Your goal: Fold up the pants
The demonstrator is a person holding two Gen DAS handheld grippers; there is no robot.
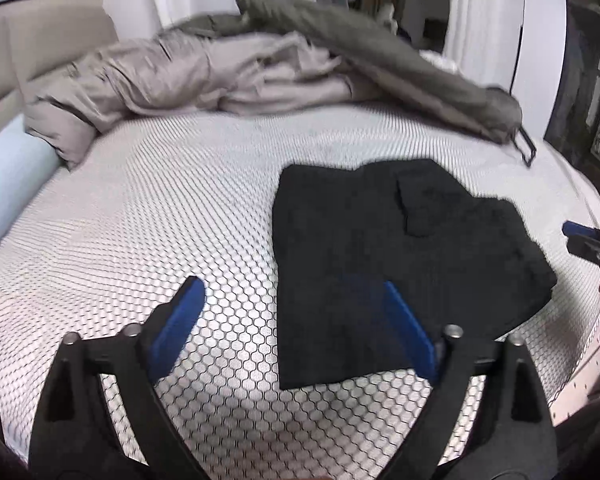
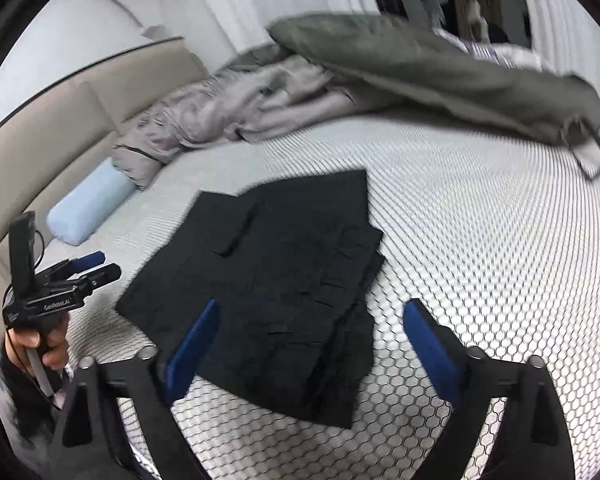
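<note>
The black pants (image 1: pixel 384 256) lie folded into a compact, roughly square stack on the honeycomb-patterned bed cover (image 1: pixel 140 208). My left gripper (image 1: pixel 292 286) hovers above the stack's near left edge, open, with nothing between its blue pads. In the right wrist view the pants (image 2: pixel 284 280) sit just ahead, and my right gripper (image 2: pixel 312 306) is open above their near right corner, holding nothing. A hand (image 2: pixel 40 340) holds the left gripper (image 2: pixel 106 264) beyond the pants' left side. One blue-tipped finger (image 1: pixel 576 232) of the right gripper shows at the right edge.
A crumpled beige quilt (image 1: pixel 172 80) and an olive-grey garment (image 1: pixel 400 64) with a black strap loop (image 1: pixel 526 150) are heaped along the far side of the bed. A light blue bolster (image 1: pixel 8 184) lies at the left against the beige headboard (image 1: pixel 40 40). White curtains hang behind.
</note>
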